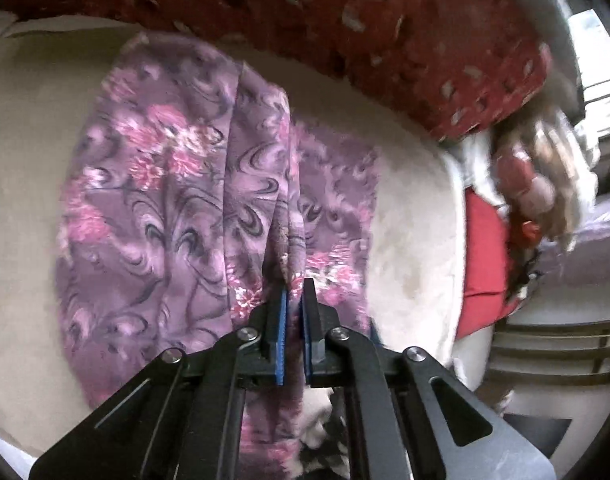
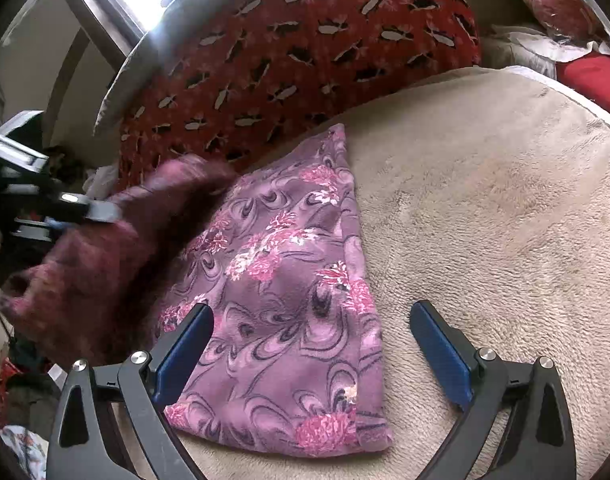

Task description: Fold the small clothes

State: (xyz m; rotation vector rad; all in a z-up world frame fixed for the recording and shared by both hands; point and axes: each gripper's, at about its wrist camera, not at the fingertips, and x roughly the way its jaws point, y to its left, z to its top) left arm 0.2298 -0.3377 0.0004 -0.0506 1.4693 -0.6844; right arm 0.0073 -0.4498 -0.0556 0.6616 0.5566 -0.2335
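Purple floral garment (image 2: 289,280) spread on the beige blanket (image 2: 485,220), long axis running from 12 toward 6 o'clock in the right wrist view, narrow end up by the red patterned cushion (image 2: 305,40). Left gripper (image 1: 294,292) clamped tight on a gathered fold of the cloth — lifted at 9 o'clock, blurred. Right gripper (image 2: 311,332) spread wide, holding nothing, straddling the near hem — likely nearer for pinning it flat.
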